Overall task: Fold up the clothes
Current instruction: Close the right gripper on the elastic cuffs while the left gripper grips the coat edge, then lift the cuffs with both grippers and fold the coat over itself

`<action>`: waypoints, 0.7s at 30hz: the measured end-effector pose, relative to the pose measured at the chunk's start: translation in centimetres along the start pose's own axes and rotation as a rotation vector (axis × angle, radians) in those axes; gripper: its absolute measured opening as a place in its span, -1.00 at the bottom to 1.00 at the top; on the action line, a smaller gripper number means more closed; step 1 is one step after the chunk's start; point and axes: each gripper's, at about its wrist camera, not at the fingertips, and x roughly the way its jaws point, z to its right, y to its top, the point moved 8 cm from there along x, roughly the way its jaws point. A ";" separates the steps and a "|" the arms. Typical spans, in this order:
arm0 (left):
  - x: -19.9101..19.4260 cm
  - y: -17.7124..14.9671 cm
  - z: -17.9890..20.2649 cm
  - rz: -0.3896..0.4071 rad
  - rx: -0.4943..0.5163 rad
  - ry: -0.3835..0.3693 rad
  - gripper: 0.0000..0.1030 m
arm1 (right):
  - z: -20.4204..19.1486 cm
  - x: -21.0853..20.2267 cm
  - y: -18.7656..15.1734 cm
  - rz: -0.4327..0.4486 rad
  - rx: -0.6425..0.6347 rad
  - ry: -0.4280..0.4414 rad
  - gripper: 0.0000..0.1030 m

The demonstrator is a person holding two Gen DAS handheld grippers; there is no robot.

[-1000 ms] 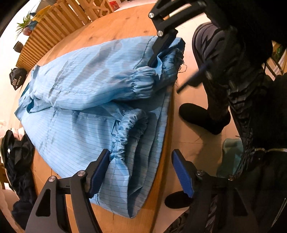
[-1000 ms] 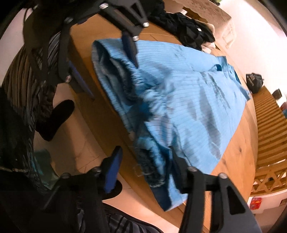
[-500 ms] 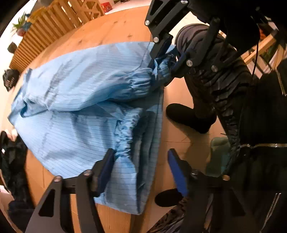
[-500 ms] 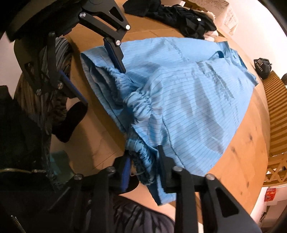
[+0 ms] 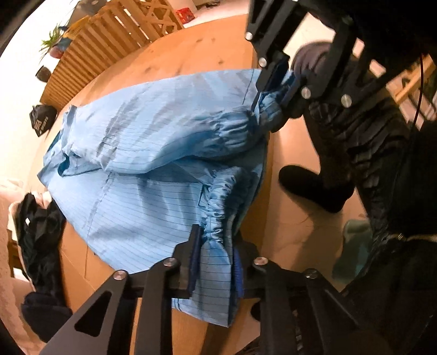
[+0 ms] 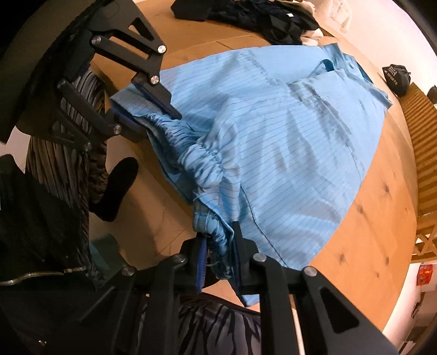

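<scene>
- On the round wooden table (image 5: 191, 52), a light blue pinstriped garment with elastic-gathered cuffs (image 5: 153, 191) lies spread flat, its sleeves folded inward over the body and its near hem hanging slightly over the table edge closest to the person.
- At that near edge, the left gripper (image 5: 214, 259) is clenched on the garment: its blue-padded fingers (image 5: 194, 262) press from both sides on the fabric just below one gathered cuff.
- From the right wrist view, the right gripper (image 6: 218, 255) is likewise clamped on the garment (image 6: 273, 136), with the bunched elastic cuff and hem squeezed between its narrow jaws at the table's edge.
- Each gripper shows in the other's camera: the right gripper (image 5: 275, 90) bites the far cuff in the left view, and the left gripper (image 6: 142, 109) pinches the garment's corner in the right view.
- The two grasp points sit well apart along the same near edge of the garment.
- A pile of dark clothes (image 5: 41, 232) rests on the table beside the garment's collar end, also seen at the far side in the right view (image 6: 259, 13).
- Beyond the table stands a slatted wooden bench (image 5: 103, 41), with a small black bag (image 5: 42, 120) on the floor near it.
- The person's striped trousers (image 5: 355, 131) and black shoe (image 5: 314, 188) show beside the table.
</scene>
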 end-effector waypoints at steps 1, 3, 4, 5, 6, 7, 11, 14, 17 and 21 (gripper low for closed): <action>-0.3 0.1 0.0 0.006 -0.009 0.001 -0.76 | 0.0 -0.4 -0.1 0.001 0.003 -0.005 -0.73; -1.3 0.5 -0.2 0.034 -0.027 0.008 -0.77 | 0.2 -1.3 -0.1 0.005 0.007 -0.019 -0.74; -1.8 0.7 -0.4 0.048 -0.037 0.007 -0.78 | 0.4 -1.7 0.1 0.008 0.006 -0.028 -0.75; -2.3 0.9 -0.6 0.062 -0.048 0.006 -0.78 | 0.6 -2.2 0.3 0.011 0.006 -0.037 -0.75; -2.9 1.1 -0.7 0.074 -0.051 0.009 -0.78 | 0.8 -2.8 0.4 0.016 0.004 -0.047 -0.75; -3.4 1.3 -0.9 0.086 -0.055 0.012 -0.79 | 1.1 -3.4 0.6 0.020 0.002 -0.055 -0.75; -6.0 2.4 -1.8 0.135 -0.046 0.055 -0.79 | 2.4 -6.1 2.0 0.040 -0.014 -0.100 -0.77; -7.5 3.3 -3.1 0.159 -0.039 0.091 -0.79 | 3.8 -8.3 3.4 0.057 -0.028 -0.144 -0.77; -9.0 4.1 -5.9 0.177 -0.060 0.115 -0.79 | 5.4 -10.1 5.3 0.074 -0.050 -0.197 -0.78; -9.7 5.2 -9.9 0.178 -0.072 0.131 -0.79 | 8.2 -11.2 8.2 0.077 -0.081 -0.245 -0.78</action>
